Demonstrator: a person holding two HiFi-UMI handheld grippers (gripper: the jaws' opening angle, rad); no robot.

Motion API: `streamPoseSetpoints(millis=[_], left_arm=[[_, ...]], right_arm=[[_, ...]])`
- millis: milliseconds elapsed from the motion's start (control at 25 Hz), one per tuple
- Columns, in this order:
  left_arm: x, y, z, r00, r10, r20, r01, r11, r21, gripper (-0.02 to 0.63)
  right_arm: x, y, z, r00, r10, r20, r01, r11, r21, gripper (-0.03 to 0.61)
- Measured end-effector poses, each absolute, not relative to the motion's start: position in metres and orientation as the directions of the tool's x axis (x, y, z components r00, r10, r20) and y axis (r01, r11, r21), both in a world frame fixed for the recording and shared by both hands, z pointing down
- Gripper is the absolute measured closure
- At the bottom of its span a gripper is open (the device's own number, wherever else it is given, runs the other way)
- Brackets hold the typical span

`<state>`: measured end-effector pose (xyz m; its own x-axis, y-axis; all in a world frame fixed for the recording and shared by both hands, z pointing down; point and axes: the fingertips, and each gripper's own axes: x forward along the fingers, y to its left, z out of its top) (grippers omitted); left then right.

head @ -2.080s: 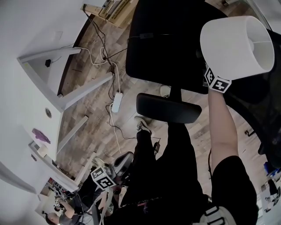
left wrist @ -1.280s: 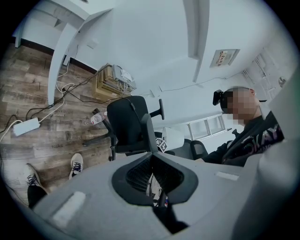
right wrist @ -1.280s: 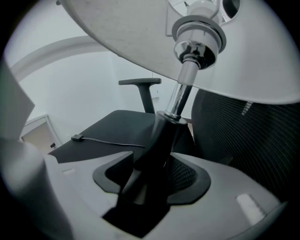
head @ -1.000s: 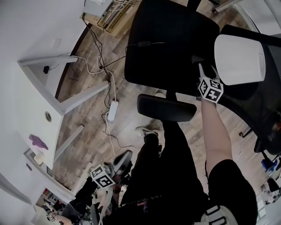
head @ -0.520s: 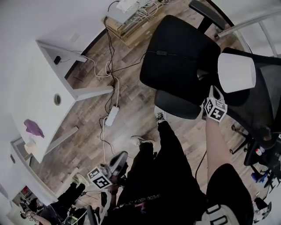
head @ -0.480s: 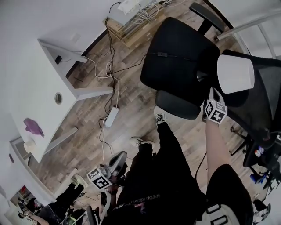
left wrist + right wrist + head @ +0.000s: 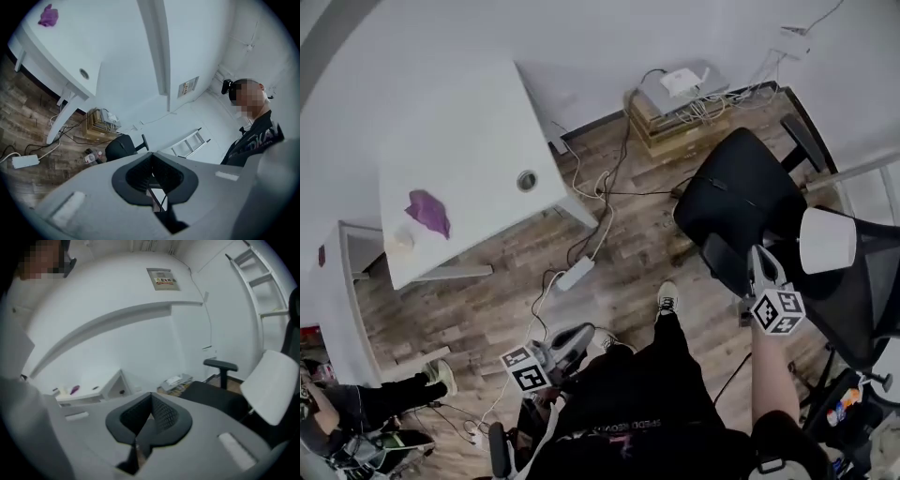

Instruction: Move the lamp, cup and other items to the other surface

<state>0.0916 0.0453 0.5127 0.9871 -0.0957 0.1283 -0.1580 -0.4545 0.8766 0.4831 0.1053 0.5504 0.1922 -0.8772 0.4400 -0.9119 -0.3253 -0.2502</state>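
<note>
Jaws of the right gripper (image 7: 761,267) and left gripper (image 7: 570,339) are clenched, empty. The lamp (image 7: 827,240) sits on the black mesh chair (image 7: 867,300), frame right; a purple item (image 7: 427,212) lies on the white counter (image 7: 478,141), upper left.

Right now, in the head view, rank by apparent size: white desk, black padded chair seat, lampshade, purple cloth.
1. white desk
2. black padded chair seat
3. lampshade
4. purple cloth
The lampshade stands raised, nearer the camera, so it may look oversized.
</note>
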Motion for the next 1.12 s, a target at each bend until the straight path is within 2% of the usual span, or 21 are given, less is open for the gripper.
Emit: streamPoseSetpoints(millis=[200,360,480,680,840,960,1120], left_arm=[[0.056,0.032,0.489,0.986,-0.156,0.064,-0.133,-0.483,0.865,0.615],[0.036,0.027,0.475,0.981,-0.193,0.026,-0.125,-0.518,0.846,0.614],[0.021,0.029,0.469,0.973,-0.229,-0.002,-0.123,-0.531,0.838,0.614],[-0.01,0.034,0.462,0.961,-0.275,-0.028,-0.129,-0.537,0.834,0.615],[-0.038,0.041,0.461,0.949,-0.311,-0.041,-0.141,-0.539,0.83,0.615],[-0.06,0.047,0.465,0.935,-0.351,-0.048,-0.156,-0.531,0.833,0.615],[-0.088,0.057,0.469,0.917,-0.396,-0.045,-0.184,-0.521,0.834,0.615]], right_arm=[[0.328,0.041,0.498,-0.189,-0.932,0.308,-0.894,0.033,-0.447,0.58],[0.217,0.024,0.472,-0.463,-0.856,0.23,-0.801,0.294,-0.521,0.58],[0.152,0.026,0.463,-0.61,-0.771,0.184,-0.709,0.427,-0.562,0.58],[0.06,0.036,0.436,-0.789,-0.605,0.108,-0.539,0.598,-0.593,0.578],[-0.007,0.056,0.426,-0.902,-0.413,0.124,-0.412,0.738,-0.535,0.578],[-0.041,0.072,0.43,-0.939,-0.305,0.159,-0.344,0.801,-0.49,0.578],[-0.07,0.085,0.441,-0.954,-0.25,0.166,-0.3,0.809,-0.505,0.578]])
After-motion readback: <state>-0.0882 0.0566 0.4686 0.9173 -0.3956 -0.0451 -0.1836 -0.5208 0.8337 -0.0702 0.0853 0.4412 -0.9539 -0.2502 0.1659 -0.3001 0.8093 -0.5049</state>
